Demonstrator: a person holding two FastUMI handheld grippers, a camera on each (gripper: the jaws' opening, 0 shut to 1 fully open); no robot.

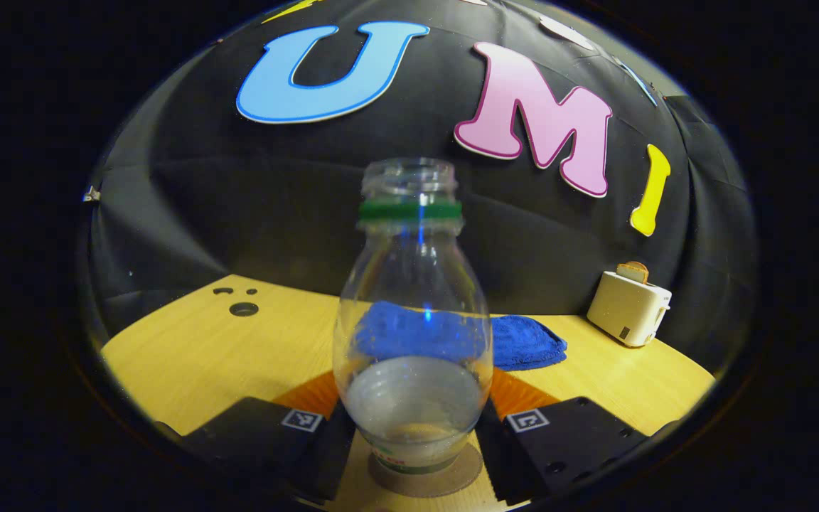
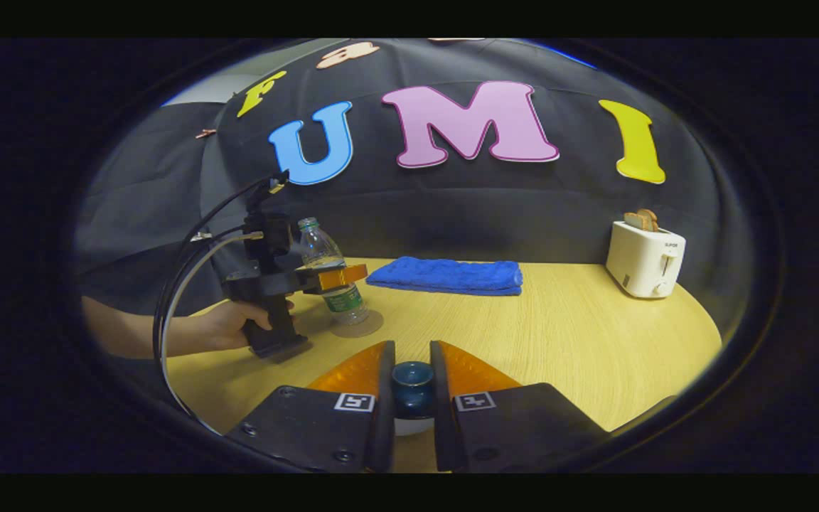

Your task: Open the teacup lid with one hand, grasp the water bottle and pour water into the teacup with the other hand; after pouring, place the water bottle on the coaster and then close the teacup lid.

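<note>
Both tongs are busy: our left tongs point(image 1: 416, 434) straddle the water bottle point(image 1: 413, 334) on its coaster point(image 1: 452, 480); whether they press, we cannot tell. Right tongs point(image 2: 413, 398) pinch the teacup lid's knob point(image 2: 411, 387); we should free the bottle gently.

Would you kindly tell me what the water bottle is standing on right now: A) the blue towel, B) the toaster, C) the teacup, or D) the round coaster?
D: the water bottle stands upright on the round coaster, between the left tongs.
</note>
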